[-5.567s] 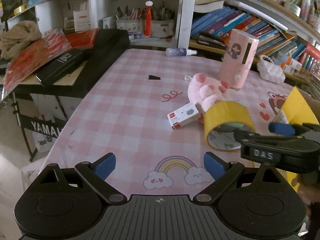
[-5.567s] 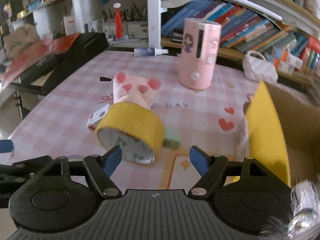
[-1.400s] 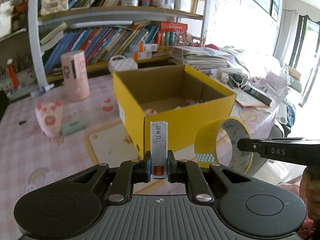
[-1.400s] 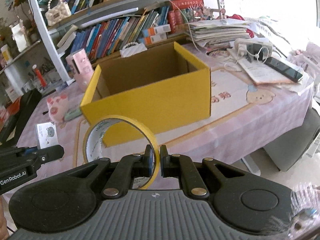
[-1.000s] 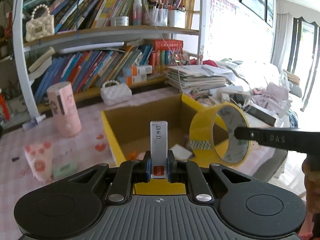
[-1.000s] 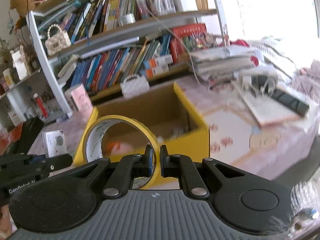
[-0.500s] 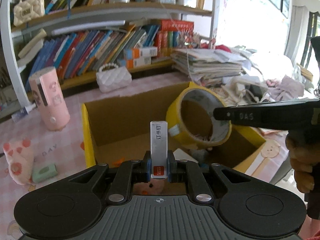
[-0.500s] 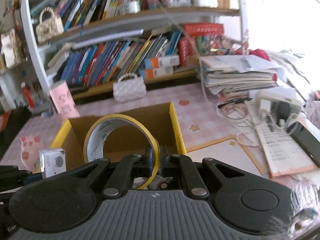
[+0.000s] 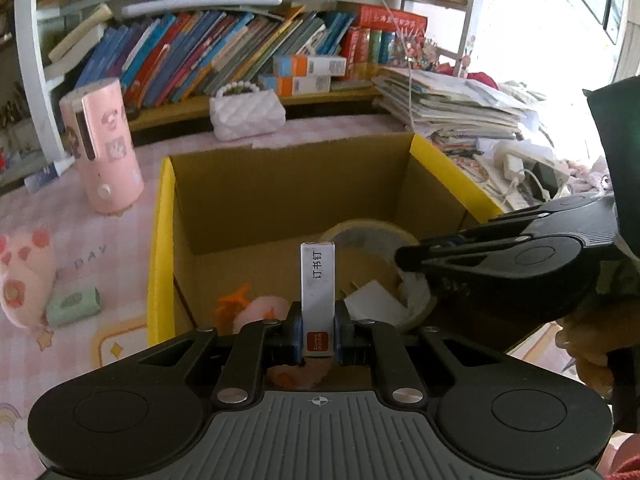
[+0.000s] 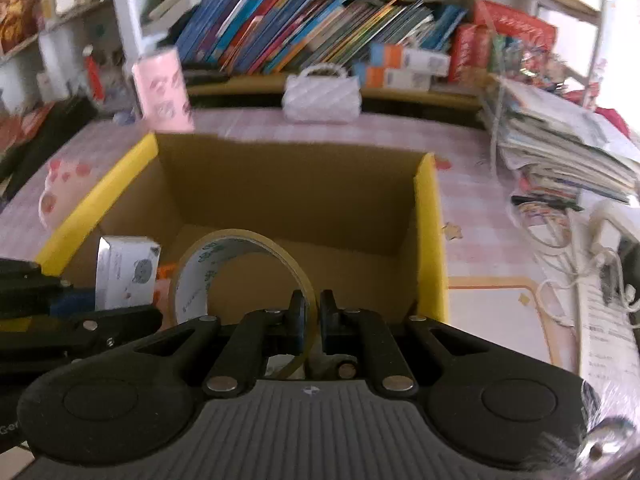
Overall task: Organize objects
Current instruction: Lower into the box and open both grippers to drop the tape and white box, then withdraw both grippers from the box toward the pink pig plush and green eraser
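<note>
Dropping both items cleanly means releasing low inside the box (image 9: 160,240), away from its walls. At lower centre of the left view, the left gripper (image 9: 317,336) clamps the staple box (image 9: 317,280) upright over toys on the floor; let it fall flat beside them. Right of it, the right gripper (image 10: 308,320) pinches the tape (image 10: 240,276) by its band, inside the opening; release it clear of the staple box.
</note>
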Tool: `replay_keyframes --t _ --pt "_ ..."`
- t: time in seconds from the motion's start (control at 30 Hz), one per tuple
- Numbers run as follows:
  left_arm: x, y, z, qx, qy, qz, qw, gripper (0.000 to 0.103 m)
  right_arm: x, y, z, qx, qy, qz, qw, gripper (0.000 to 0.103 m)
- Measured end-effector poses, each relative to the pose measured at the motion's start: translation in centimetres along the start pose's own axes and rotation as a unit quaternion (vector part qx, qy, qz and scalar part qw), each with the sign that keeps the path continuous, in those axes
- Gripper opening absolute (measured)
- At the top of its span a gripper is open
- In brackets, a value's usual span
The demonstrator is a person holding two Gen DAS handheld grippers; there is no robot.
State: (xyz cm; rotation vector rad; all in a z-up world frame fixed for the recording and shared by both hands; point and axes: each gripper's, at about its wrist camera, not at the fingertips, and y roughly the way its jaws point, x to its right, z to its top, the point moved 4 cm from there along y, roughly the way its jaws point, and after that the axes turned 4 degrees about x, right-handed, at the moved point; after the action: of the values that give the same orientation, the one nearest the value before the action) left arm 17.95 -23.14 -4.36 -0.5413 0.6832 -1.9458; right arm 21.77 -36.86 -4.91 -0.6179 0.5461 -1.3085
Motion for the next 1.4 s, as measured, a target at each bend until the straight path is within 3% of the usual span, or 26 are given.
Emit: replay_keyframes --t 0.37,0.53,0.67,0.8,1.1,1.23,1.4 --pt "0.2 0.7 -0.5 -0.014 -0.012 0.003 0.9998 0.017 -0.6 0.9 -0.2 -0.027 -0.018 0.026 0.999 0.011" --pt "0.1 -0.9 0.1 0.026 -0.011 0.019 0.9994 0.046 -0.2 -0.1 -0.1 -0.01 0.007 0.026 1.0 0.021" --pt "0.2 -2.7 0.5 0.059 -0.005 0.026 0.9979 0.059 0.0 -1.8 0.1 0.011 0.037 0.023 0.999 0.029" --pt "0.2 -4.7 0.5 0.084 -0.001 0.024 0.9962 0.067 -0.1 -3.8 -0.1 0.032 0.055 0.007 0.998 0.029" --pt "-1.3 -8.5 -0.9 0.116 -0.008 0.021 0.993 0.072 -0.9 -9.0 -1.8 0.103 0.108 -0.061 0.987 0.029" --pt "-2.7 -10.2 -2.5 0.118 -0.009 0.025 0.9927 0.074 -1.8 -10.7 -3.5 0.105 0.135 -0.084 0.982 0.029" --pt "-5.0 -11.8 -5.4 0.092 -0.024 0.037 0.9948 0.074 -4.8 -12.0 -5.7 0.102 0.137 -0.103 0.98 0.029"
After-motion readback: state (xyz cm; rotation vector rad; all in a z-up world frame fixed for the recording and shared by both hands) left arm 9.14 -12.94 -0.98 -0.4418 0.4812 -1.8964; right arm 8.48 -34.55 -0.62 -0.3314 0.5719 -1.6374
